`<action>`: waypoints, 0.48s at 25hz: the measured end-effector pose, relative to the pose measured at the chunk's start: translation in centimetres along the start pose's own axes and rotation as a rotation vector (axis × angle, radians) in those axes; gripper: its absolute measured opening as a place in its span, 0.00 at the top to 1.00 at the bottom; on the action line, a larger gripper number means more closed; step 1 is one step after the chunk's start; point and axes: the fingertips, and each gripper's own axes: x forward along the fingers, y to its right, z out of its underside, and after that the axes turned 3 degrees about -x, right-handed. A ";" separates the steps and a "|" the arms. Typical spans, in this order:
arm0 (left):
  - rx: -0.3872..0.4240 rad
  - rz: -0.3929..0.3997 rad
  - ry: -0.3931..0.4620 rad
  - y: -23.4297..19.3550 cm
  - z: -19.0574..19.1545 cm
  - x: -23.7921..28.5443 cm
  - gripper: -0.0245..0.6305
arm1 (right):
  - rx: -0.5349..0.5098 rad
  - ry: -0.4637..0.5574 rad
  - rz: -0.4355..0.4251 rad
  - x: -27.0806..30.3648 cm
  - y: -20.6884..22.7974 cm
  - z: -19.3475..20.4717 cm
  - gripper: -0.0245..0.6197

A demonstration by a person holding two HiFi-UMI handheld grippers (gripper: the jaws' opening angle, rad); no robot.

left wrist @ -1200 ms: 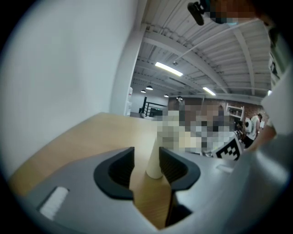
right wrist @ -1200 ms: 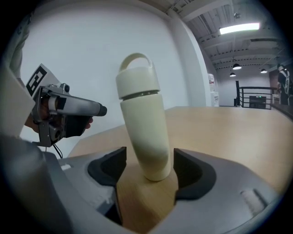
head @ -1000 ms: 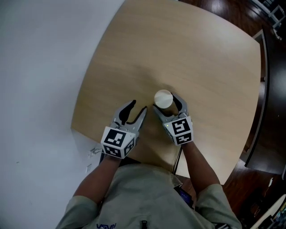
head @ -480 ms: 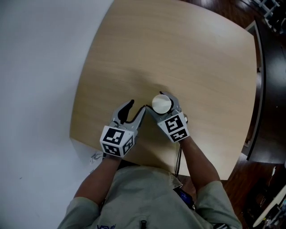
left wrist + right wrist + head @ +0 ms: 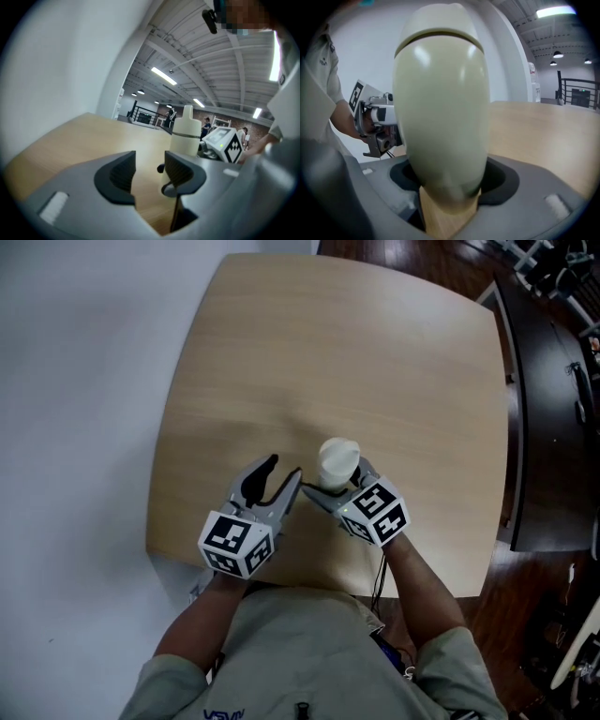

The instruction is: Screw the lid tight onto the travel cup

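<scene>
One pale wood table [image 5: 375, 352] fills my head view, with dark floor [image 5: 525, 606] to its right; only the left gripper view shows a hall with ceiling lights [image 5: 164, 76] beyond. The cream cup [image 5: 336, 463], lid [image 5: 187, 123] on, is near the table's front edge. The right gripper [image 5: 336, 482] jaws have just been closing and clamp its sides, while the left gripper [image 5: 281, 472] beside it gapes empty.

travel cup [image 5: 337, 457] base hidden in head view, distant people [image 5: 206, 125] too small to tell
</scene>
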 end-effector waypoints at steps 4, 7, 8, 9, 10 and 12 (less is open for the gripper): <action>0.000 0.102 0.042 1.4 -1.7 -1.6 0.70 | 0.115 -0.036 -0.104 -1.4 -3.8 -0.3 0.48; -0.004 0.182 0.070 2.8 -3.0 -3.0 0.70 | 0.177 -0.070 -0.189 -2.4 -6.9 0.0 0.48; -0.007 0.211 0.077 3.4 -3.4 -3.6 0.70 | 0.195 -0.078 -0.216 -2.7 -8.2 0.0 0.48; -0.009 0.244 0.085 4.0 -3.9 -4.4 0.70 | 0.214 -0.081 -0.240 -3.1 -9.4 0.0 0.48; -0.014 0.279 0.094 4.8 -4.4 -5.2 0.70 | 0.234 -0.081 -0.261 -3.5 -10.7 -0.1 0.48; -0.025 0.348 0.116 6.2 -5.4 -7.1 0.70 | 0.277 -0.071 -0.294 -4.5 -13.1 -0.5 0.48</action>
